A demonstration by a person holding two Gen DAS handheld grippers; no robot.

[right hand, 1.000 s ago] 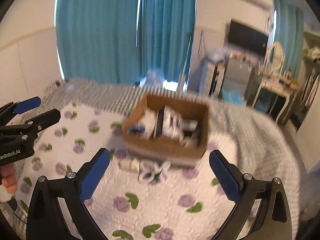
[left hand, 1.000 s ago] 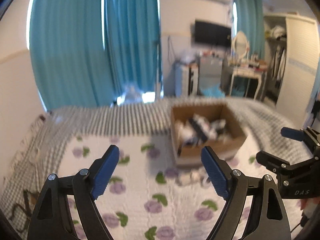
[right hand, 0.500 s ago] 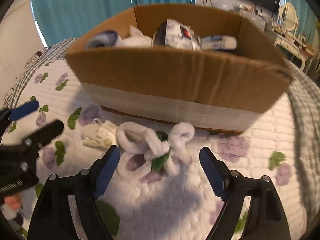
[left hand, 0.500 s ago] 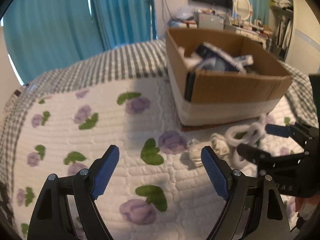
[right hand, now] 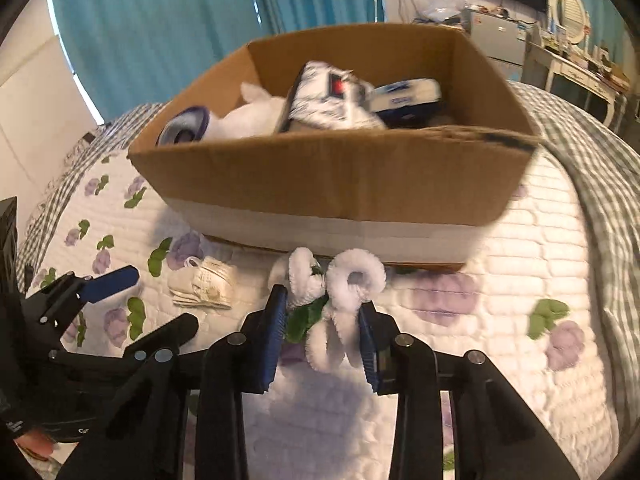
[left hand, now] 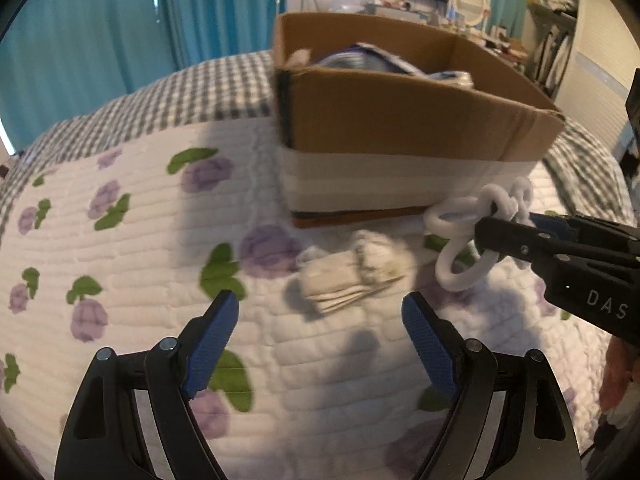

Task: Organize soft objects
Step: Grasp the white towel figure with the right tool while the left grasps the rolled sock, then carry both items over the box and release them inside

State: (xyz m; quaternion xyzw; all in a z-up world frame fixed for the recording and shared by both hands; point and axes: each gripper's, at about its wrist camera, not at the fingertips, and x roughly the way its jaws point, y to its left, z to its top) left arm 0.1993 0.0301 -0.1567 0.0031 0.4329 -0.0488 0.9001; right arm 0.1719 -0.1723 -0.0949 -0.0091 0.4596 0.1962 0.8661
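A white fluffy looped toy [right hand: 340,288] lies on the quilt in front of a cardboard box [right hand: 332,184] that holds several soft items. My right gripper [right hand: 324,336] is shut on this toy; in the left wrist view the toy [left hand: 472,232] hangs from the right gripper [left hand: 504,224]. A folded cream sock bundle [left hand: 352,272] lies on the quilt just ahead of my left gripper [left hand: 320,336], which is open and empty. The bundle also shows in the right wrist view [right hand: 204,284], with the left gripper [right hand: 120,300] near it.
The bed has a white quilt with purple flowers [left hand: 120,240] and a grey checked blanket [left hand: 200,88] behind it. Teal curtains [right hand: 160,20], a desk and a wardrobe stand beyond the bed.
Both grippers have moved down and closer to the box. My right gripper has shut on the white looped toy. My left gripper has come up to the sock bundle, still open.
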